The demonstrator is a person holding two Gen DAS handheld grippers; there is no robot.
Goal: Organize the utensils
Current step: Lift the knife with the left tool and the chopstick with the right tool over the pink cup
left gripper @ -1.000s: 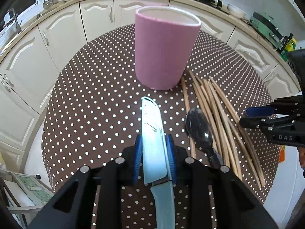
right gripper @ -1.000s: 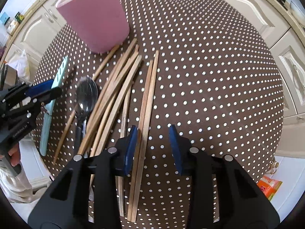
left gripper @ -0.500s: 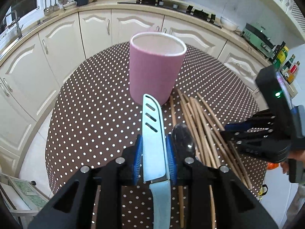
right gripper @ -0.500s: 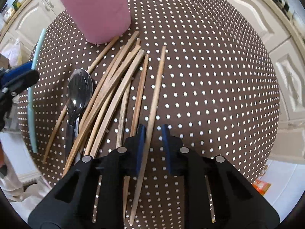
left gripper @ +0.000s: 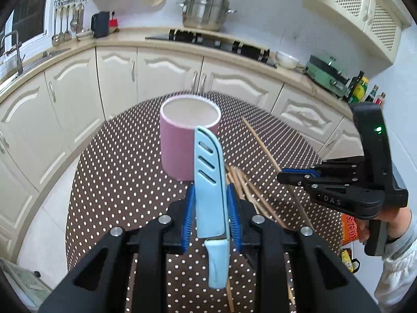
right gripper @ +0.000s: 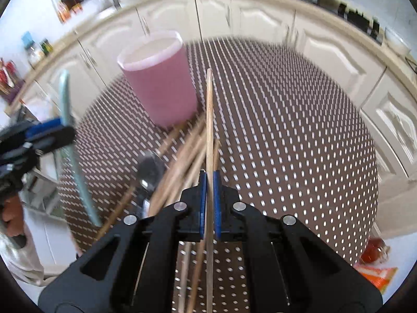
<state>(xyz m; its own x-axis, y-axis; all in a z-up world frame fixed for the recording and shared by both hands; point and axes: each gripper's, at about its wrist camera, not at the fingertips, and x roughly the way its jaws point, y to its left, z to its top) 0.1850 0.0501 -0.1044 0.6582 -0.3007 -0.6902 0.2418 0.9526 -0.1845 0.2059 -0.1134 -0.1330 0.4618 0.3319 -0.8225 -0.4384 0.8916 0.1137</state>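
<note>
Left gripper (left gripper: 211, 216): black frame with ribbed blue pads (left gripper: 189, 216), clamped on the flat sides of a pale blue knife (left gripper: 209, 182). The smooth plastic blade carries three slanted slots and rises tip-up between the fingers; its rounded handle hangs below them. Directly beyond the tip stands one pink cylindrical holder (left gripper: 182, 143), matte-walled with a pale inner rim, upright on the round table (left gripper: 117, 172), whose brown cloth is dotted white.

Right gripper (right gripper: 210, 195): same build, blue pads pressed tight on one slim wooden chopstick (right gripper: 209, 120), straight and light-grained, which runs from below the fingers up toward the holder (right gripper: 159, 83), its tip just right of the pink wall and lifted clear of the cloth (right gripper: 286, 135).

On the table between gripper and holder lies a loose fan of wooden chopsticks (right gripper: 182, 161), touching and crossing; motion blur prevents an exact count. One metal spoon (right gripper: 151, 169), glossy bowl upward, rests just left of the pile. At far left the left gripper (right gripper: 49, 133) appears with its knife (right gripper: 67, 120).
</note>
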